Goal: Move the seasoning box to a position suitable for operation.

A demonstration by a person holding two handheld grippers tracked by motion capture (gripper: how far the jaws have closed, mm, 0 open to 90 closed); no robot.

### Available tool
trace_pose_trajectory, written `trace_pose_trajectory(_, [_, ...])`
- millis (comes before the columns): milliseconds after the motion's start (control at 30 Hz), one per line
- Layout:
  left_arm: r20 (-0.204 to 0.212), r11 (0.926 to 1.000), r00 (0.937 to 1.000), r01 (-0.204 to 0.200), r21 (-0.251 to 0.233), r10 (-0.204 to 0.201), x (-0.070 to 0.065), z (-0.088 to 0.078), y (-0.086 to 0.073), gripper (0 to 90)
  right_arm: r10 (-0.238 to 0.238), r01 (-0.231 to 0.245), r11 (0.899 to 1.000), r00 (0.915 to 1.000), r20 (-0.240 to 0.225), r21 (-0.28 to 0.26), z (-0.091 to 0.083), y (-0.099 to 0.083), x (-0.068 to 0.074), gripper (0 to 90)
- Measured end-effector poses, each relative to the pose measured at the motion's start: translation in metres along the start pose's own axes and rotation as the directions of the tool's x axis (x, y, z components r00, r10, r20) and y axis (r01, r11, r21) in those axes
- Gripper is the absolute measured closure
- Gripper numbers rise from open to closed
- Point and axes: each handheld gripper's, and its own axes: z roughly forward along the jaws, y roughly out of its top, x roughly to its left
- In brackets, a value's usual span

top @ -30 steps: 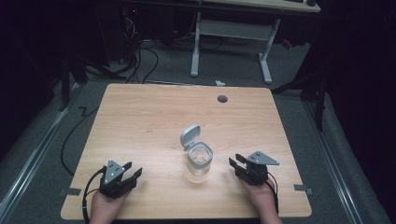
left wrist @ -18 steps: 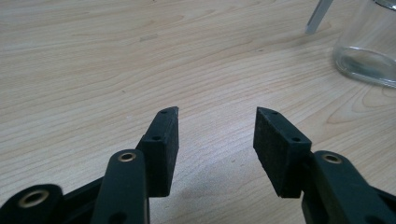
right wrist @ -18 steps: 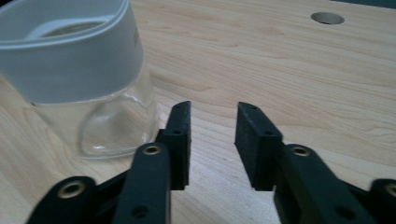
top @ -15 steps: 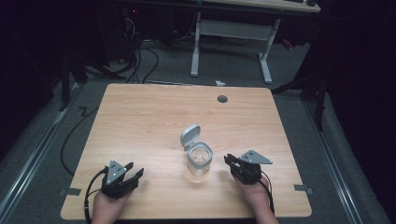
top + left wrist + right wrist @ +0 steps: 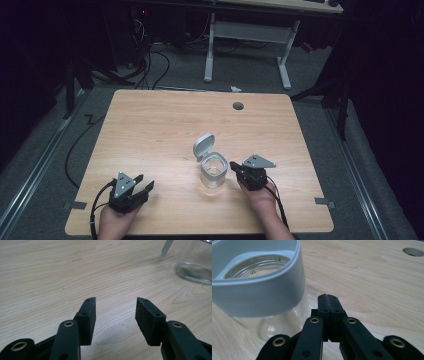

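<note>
Glass jar (image 5: 213, 172) just beside the closed right tool (image 5: 239, 170)

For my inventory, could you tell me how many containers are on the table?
1: a glass jar with its flip lid open, near the front edge, beside the right claw.

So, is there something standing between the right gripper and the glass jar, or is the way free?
Nothing visible stands between them. The right gripper, jaws shut, sits just beside the glass jar with bare table around. The jar's grey lid is flipped open on the far side, away from the gripper.
</note>
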Motion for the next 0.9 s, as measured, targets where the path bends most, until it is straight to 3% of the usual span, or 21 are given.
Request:
trace_pose_trajectory(300, [0.01, 1.0, 0.9999, -0.004, 0.008, 0.004, -0.002, 0.001, -0.001, 51.7, -0.017, 0.017, 1.0, 0.9998, 0.005, 0.0, 0.004, 0.005, 0.005, 90.0])
trace_pose_trajectory(900, [0.018, 0.9999, 0.9998, -0.005, 0.013, 0.005, -0.003, 0.001, -0.001, 51.7, -0.043, 0.043, 0.999, 0.999, -0.017, -0.007, -0.007, -0.004, 0.024, 90.0])
